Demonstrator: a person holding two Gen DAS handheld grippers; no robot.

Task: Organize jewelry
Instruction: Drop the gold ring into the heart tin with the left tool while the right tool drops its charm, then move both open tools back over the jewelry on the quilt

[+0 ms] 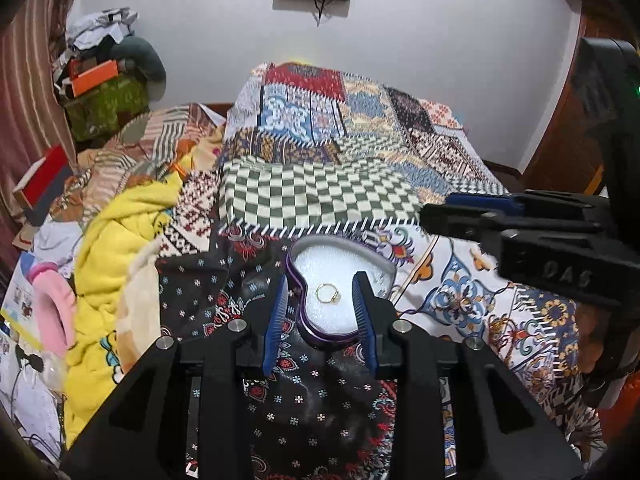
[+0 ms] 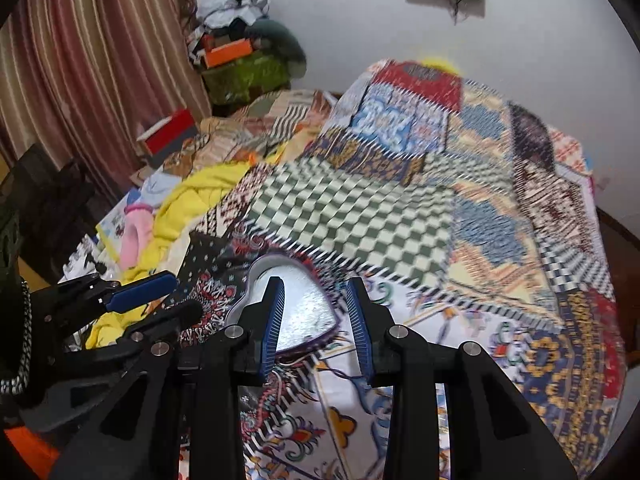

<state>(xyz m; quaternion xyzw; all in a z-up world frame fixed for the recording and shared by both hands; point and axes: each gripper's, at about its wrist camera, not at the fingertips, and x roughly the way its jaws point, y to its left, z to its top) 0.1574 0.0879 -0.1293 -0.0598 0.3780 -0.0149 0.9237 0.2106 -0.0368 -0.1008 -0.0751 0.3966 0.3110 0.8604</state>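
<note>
While left claw [image 1: 322,298] gapes, gold ring [image 1: 327,293] between blue pads [image 1: 276,316]

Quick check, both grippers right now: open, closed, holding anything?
Left gripper: open, empty, above the heart-shaped box with the gold ring inside.
Right gripper: open, holding nothing.

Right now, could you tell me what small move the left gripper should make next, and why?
Probably ease the open left gripper down around the small gold ring, which lies loose on white foam in the purple heart-shaped tin, directly between its fingers.
</note>
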